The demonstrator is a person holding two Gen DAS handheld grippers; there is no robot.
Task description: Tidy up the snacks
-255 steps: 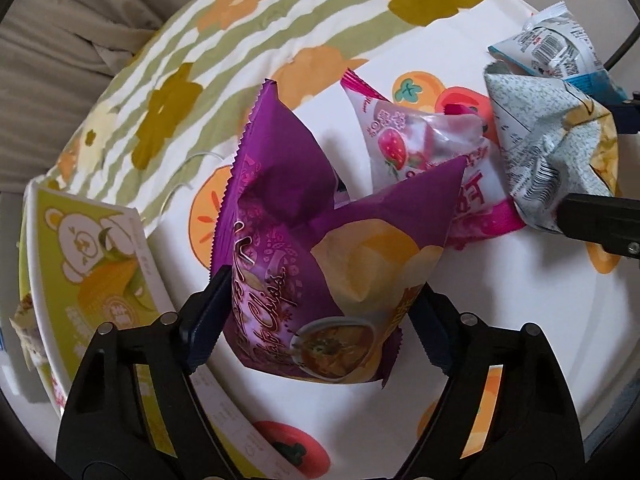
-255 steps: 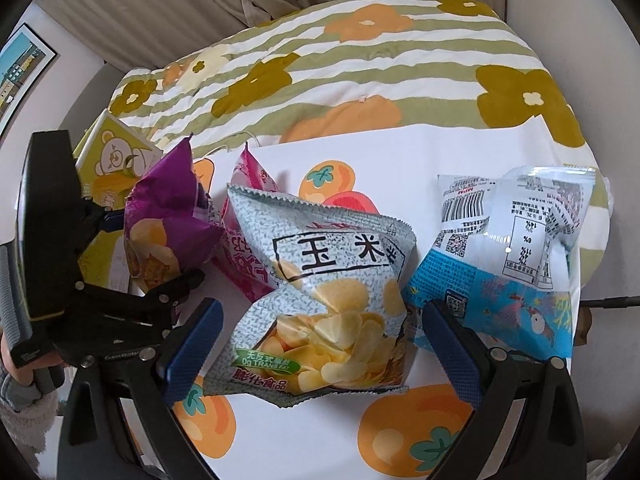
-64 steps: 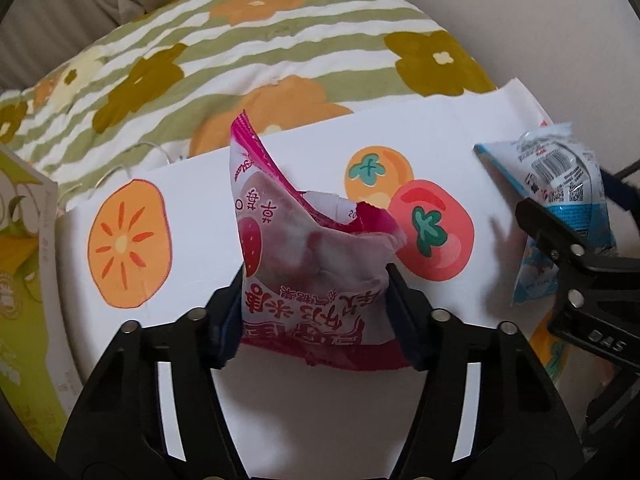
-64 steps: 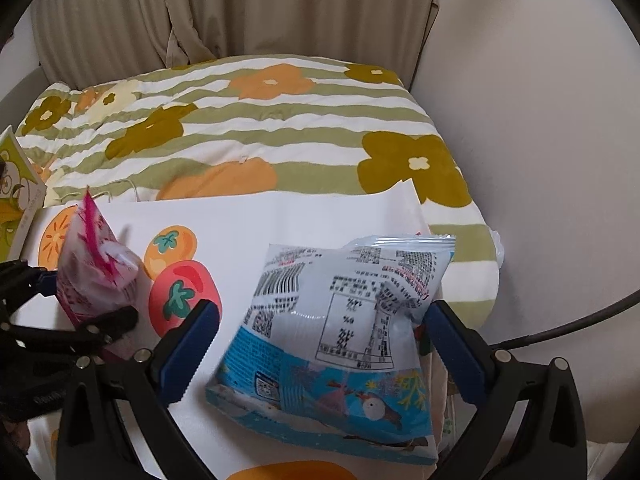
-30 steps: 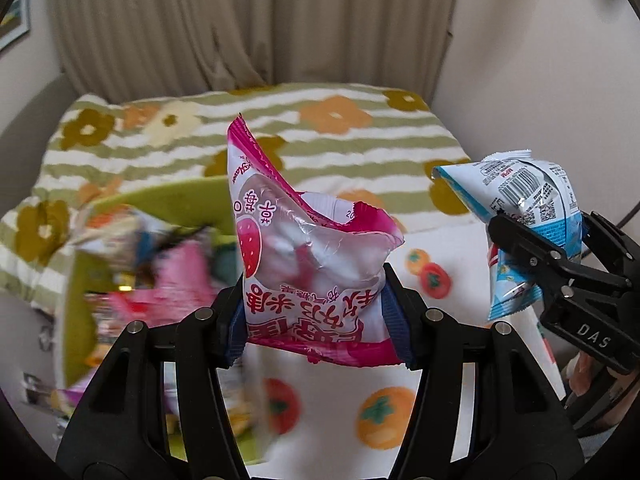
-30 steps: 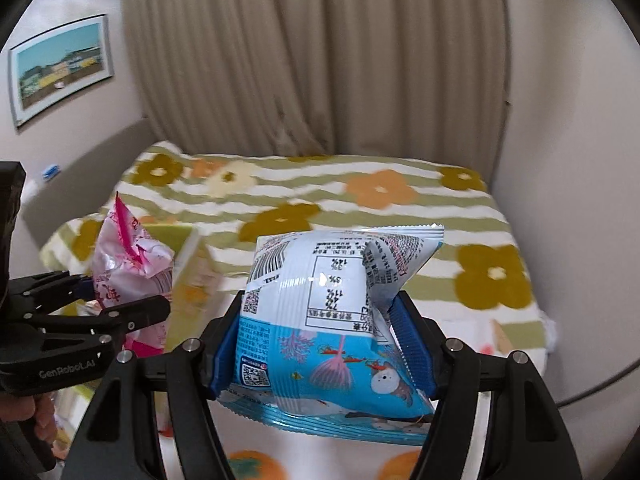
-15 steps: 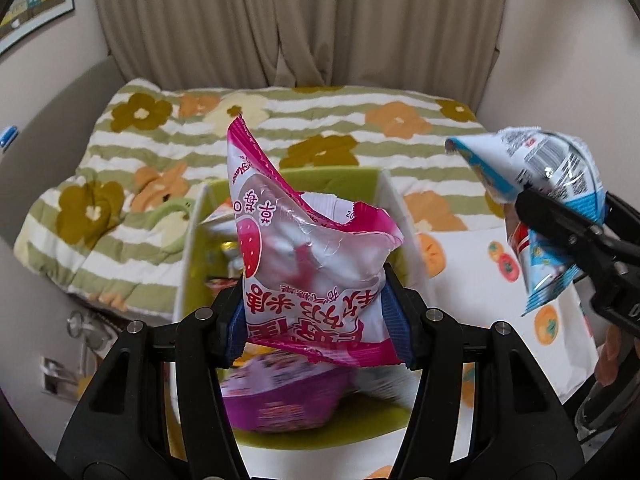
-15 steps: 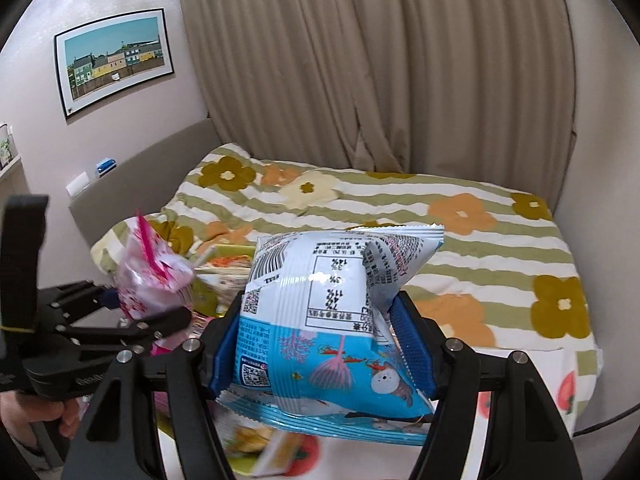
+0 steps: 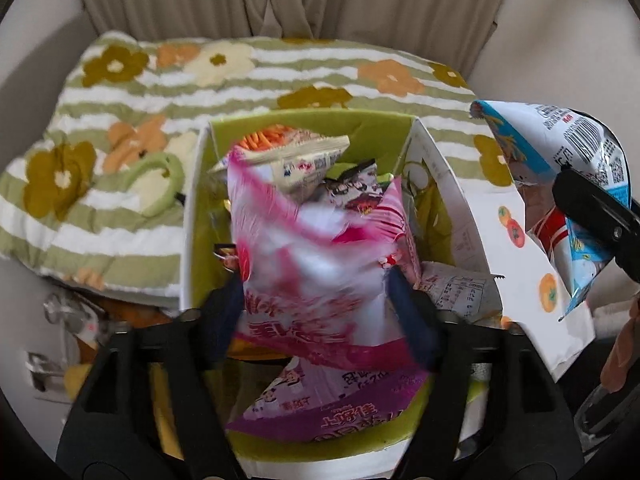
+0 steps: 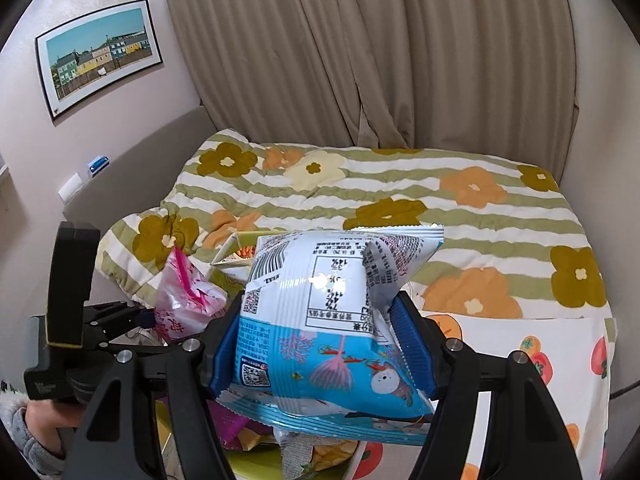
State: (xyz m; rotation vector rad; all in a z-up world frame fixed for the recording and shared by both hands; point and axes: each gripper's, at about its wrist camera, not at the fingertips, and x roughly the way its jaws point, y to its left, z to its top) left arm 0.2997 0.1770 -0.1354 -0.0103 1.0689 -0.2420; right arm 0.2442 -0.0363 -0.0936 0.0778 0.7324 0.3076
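- Left gripper [image 9: 320, 308]: the pink bag [image 9: 316, 256] is seen between the fingers, blurred; whether it is clamped or just let go cannot be told.
- The pink bag is placed over the open box [image 9: 192, 216], above the packets already lying in it.
- Right gripper [image 10: 320, 344]: fingers are closed on the blue bag [image 10: 332, 312], which is held upright in the air, beside the box and not yet over it.
- Box: green-lined, white-walled, set on the bed [image 10: 400, 192] beside the white sheet [image 10: 560, 344].
- Step judged: the pink bag is being dropped into the box.
- Next, as judged: the left fingers are to be spread and drawn clear; the blue bag is then to be carried over the opening and released.
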